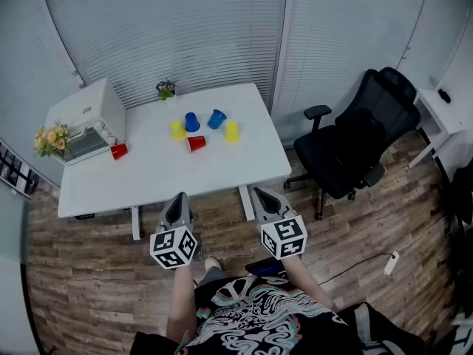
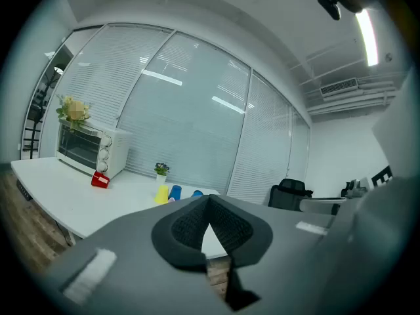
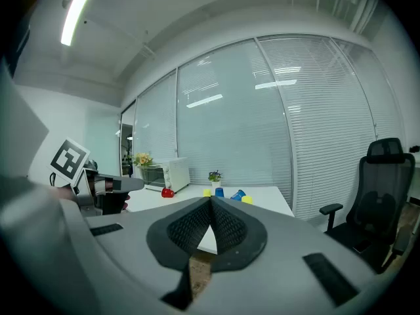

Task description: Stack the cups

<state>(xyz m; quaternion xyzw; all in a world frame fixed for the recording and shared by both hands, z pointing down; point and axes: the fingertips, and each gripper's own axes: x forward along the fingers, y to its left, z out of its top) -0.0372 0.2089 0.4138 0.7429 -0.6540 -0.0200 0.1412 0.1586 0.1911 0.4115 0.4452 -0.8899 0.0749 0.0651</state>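
Looking down, the head view showed the left gripper (image 1: 177,200) and right gripper (image 1: 266,196) clenched and empty, the cups (image 1: 195,143) well ahead on the table (image 1: 244,170). The left gripper view showed jaws together; the right gripper view likewise. The approach called for opening before reaching a cup.

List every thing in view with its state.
left gripper: shut, empty
right gripper: shut, empty
far-left red cup: lying on its side
middle red cup: unstacked
left blue cup: standing, unstacked
right blue cup: lying on its side
left yellow cup: unstacked
right yellow cup: unstacked
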